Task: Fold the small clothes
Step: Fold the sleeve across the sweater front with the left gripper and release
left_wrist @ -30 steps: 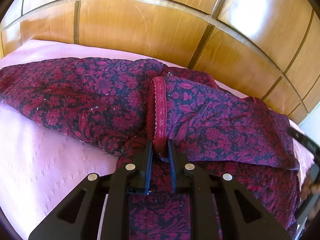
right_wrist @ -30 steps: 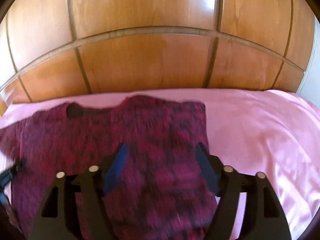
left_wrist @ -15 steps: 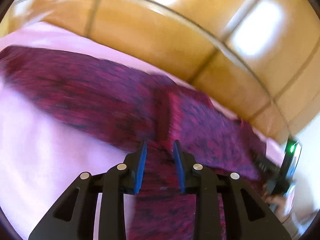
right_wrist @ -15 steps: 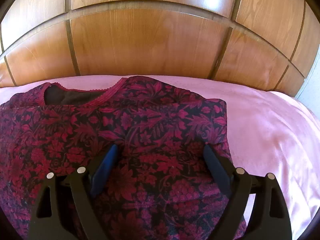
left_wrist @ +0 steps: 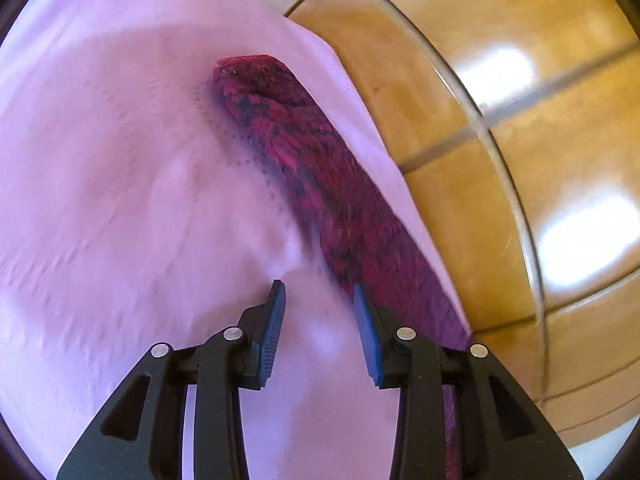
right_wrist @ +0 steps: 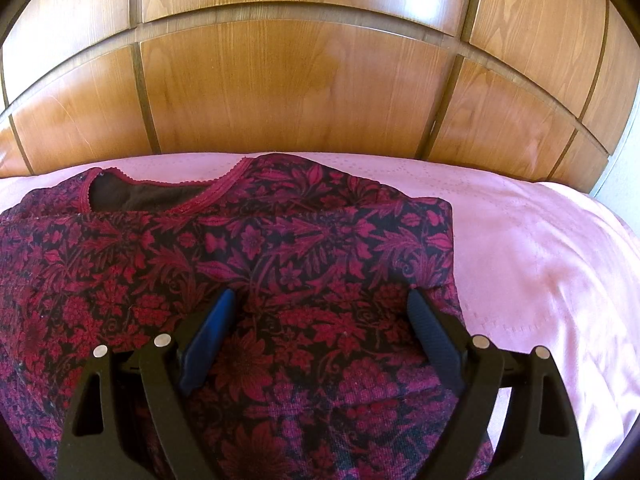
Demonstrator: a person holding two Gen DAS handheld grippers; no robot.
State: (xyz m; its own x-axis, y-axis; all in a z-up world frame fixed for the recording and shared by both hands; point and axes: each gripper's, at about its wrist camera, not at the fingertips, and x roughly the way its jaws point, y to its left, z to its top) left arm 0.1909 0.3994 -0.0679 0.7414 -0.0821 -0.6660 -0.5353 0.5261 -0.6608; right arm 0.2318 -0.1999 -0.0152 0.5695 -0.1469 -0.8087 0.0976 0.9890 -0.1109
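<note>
A dark garment with a red and magenta floral print lies flat on a pink bedsheet, its neckline towards the headboard. My right gripper is open wide and empty, hovering over the garment's right part. In the left wrist view one long sleeve of the garment stretches out along the bed's edge. My left gripper is open and empty over the pink sheet, just left of that sleeve.
A glossy wooden panelled headboard runs right behind the bed and also shows in the left wrist view. The bed's right edge curves down at the far right of the right wrist view.
My left gripper let go of the folded sleeve, opened and swung left over the sheet beside the outstretched sleeve. My right gripper stayed open and barely shifted above the garment.
</note>
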